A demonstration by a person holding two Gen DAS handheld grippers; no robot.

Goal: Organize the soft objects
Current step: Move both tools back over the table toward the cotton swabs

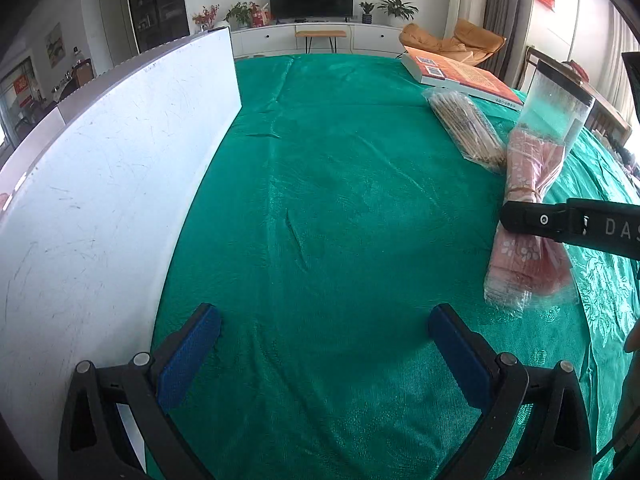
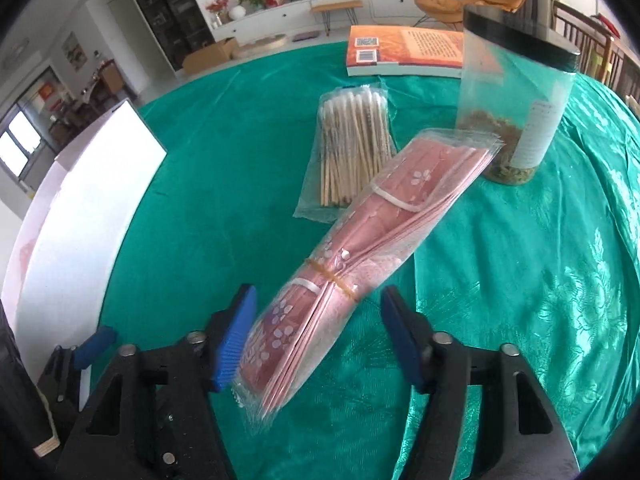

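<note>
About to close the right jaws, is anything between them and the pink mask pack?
Nothing visible. The pink mask pack already lies between the open jaws of the right gripper. The cotton swab bag and clear jar sit farther back.

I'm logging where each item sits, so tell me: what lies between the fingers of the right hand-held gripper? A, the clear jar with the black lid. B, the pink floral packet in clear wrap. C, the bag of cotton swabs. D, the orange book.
B: the pink floral packet lies between the open fingers of the right hand-held gripper, while the bag of cotton swabs, orange book and clear jar sit farther back.
</note>
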